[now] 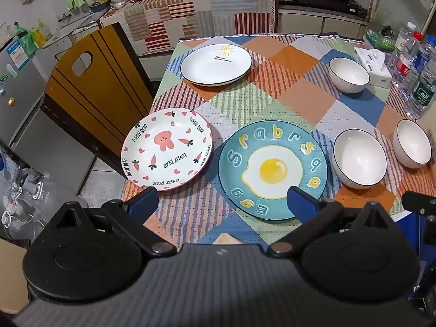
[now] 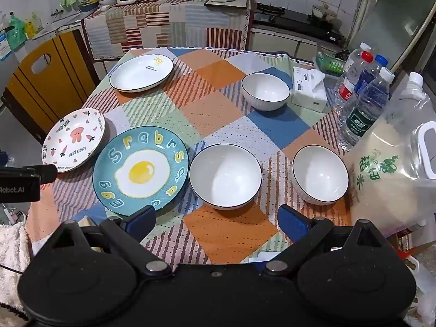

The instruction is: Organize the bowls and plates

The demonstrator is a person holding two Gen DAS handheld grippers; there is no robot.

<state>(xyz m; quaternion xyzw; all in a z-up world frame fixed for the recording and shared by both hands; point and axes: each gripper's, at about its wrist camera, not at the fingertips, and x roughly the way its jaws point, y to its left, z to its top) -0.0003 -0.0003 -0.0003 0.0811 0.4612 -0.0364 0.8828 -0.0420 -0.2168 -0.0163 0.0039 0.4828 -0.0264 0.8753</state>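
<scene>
Three plates lie on the patchwork tablecloth: a white rabbit plate (image 1: 166, 149) at the left edge, a teal fried-egg plate (image 1: 272, 169) beside it, and a white sun plate (image 1: 216, 64) at the far left. Three white bowls stand to the right: a near one (image 2: 225, 176), a second (image 2: 320, 175) right of it, a third (image 2: 265, 91) farther back. My left gripper (image 1: 221, 200) hovers open above the near edge between the rabbit and egg plates. My right gripper (image 2: 217, 219) hangs open just short of the near bowl. Neither holds anything.
A tissue box (image 2: 309, 90), several water bottles (image 2: 363, 100) and a large rice bag (image 2: 392, 174) crowd the table's right side. A wooden chair (image 1: 90, 87) stands at the left edge. A kitchen counter (image 1: 201, 8) runs behind.
</scene>
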